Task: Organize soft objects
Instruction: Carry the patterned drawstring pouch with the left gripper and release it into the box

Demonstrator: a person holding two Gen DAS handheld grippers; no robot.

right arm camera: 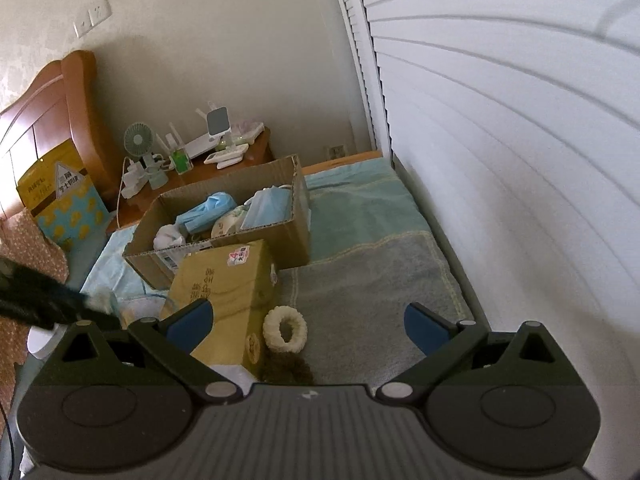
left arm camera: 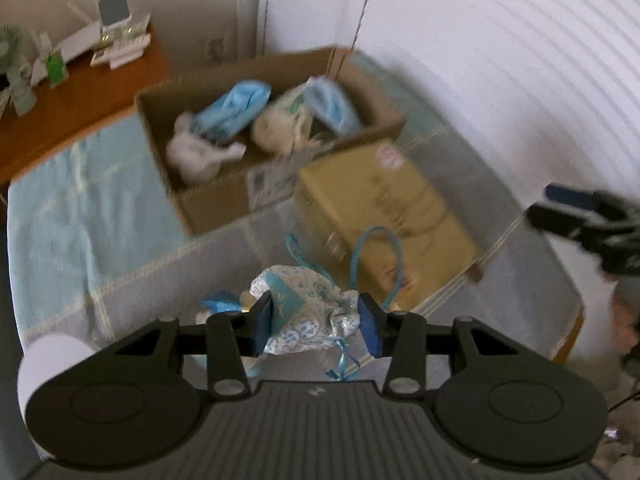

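My left gripper (left arm camera: 316, 322) is shut on a small white-and-blue patterned drawstring pouch (left arm camera: 304, 308), whose blue ribbon (left arm camera: 376, 256) loops up over a closed tan carton (left arm camera: 384, 216). Behind the carton, an open cardboard box (left arm camera: 212, 208) holds blue fabric pieces (left arm camera: 236, 108) and a white plush (left arm camera: 196, 152). In the right wrist view my right gripper (right arm camera: 308, 318) is open and holds nothing. It hovers over a cream scrunchie (right arm camera: 285, 329) and a brown fuzzy item (right arm camera: 286, 370), both lying on the grey blanket (right arm camera: 372, 288) beside the carton (right arm camera: 224, 280). The open box (right arm camera: 296, 216) stands behind.
A wooden nightstand (right arm camera: 256, 152) at the back carries a small fan (right arm camera: 138, 140), a router and a phone stand. A white slatted door (right arm camera: 500, 120) runs along the right. A wooden headboard (right arm camera: 52, 100) and a yellow bag (right arm camera: 60, 200) stand on the left.
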